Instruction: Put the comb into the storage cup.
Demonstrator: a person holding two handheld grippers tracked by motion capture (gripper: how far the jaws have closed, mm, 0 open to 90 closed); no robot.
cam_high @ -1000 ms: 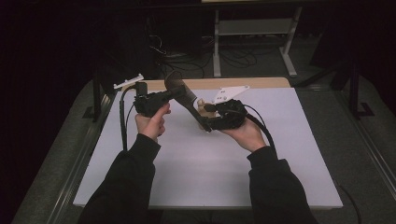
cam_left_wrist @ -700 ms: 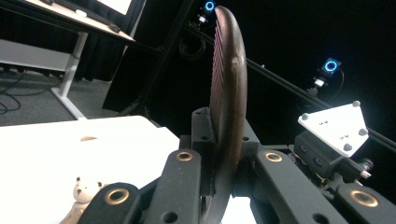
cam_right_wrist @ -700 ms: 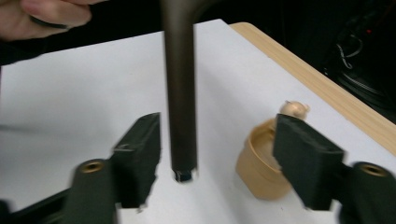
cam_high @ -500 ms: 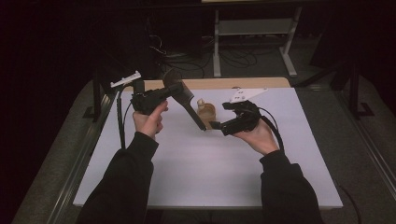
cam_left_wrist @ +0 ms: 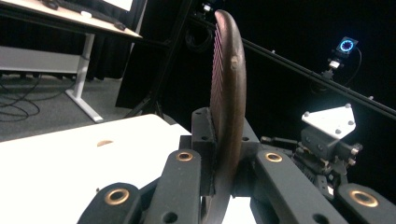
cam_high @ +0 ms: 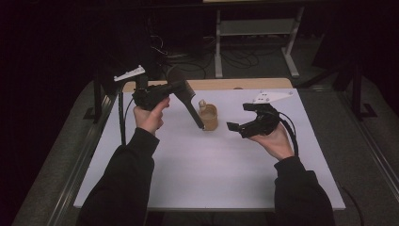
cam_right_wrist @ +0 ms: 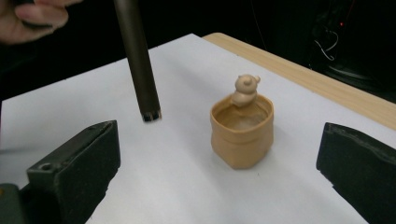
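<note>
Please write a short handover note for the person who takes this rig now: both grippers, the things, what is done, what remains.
Left gripper: shut on the brown hairbrush near its head, handle end hanging down beside the cup.
Right gripper: open, holding nothing, jaws facing the tan cup.
The cup stands upright on the white table, small bear figure at its rim.
Done: brush lifted.
Left, probably: lower the handle into the cup; the right gripper could steady it.
</note>
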